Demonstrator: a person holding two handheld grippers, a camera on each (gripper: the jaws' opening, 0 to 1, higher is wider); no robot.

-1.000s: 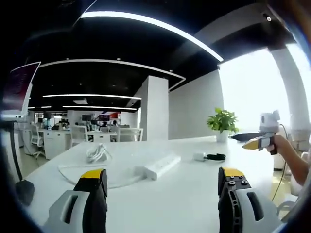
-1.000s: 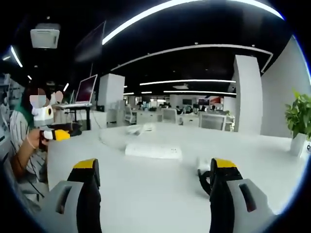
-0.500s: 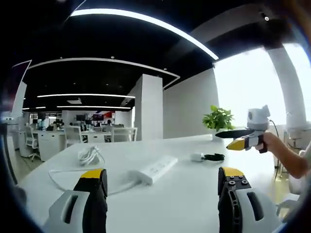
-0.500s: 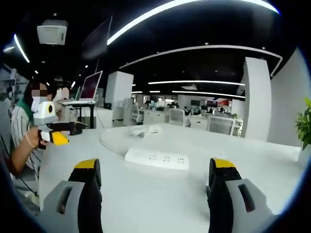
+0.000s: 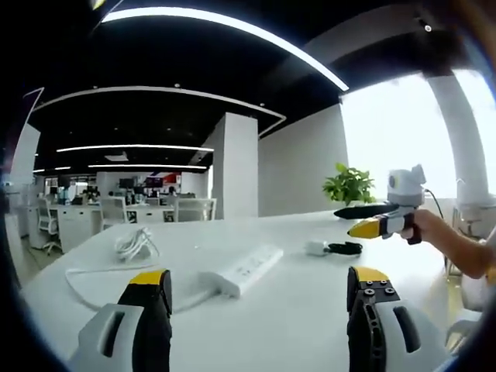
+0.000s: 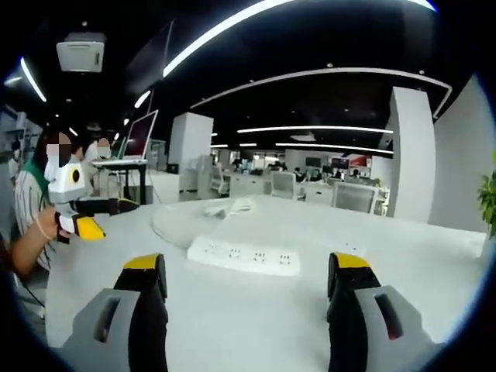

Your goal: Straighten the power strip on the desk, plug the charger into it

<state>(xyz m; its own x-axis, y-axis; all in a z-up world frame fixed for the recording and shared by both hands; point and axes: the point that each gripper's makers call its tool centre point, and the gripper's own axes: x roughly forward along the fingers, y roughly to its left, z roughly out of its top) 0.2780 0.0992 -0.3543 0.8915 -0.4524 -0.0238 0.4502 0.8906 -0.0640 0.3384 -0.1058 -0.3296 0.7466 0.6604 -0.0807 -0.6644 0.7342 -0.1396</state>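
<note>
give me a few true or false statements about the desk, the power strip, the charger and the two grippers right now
1. The power strip lies flat on the white desk. True.
2. The left gripper is shut on the charger. False: its jaws stand open and hold nothing, and the charger lies on the desk beyond the strip.
3. The right gripper has open jaws with the power strip ahead of them. True.
4. The charger is already plugged into the strip. False: it lies apart from the strip, with its black cable beside it.
5. A potted plant stands at the far side of the desk. True.
6. The strip's white cord is cut off. False: it lies coiled on the desk.
</note>
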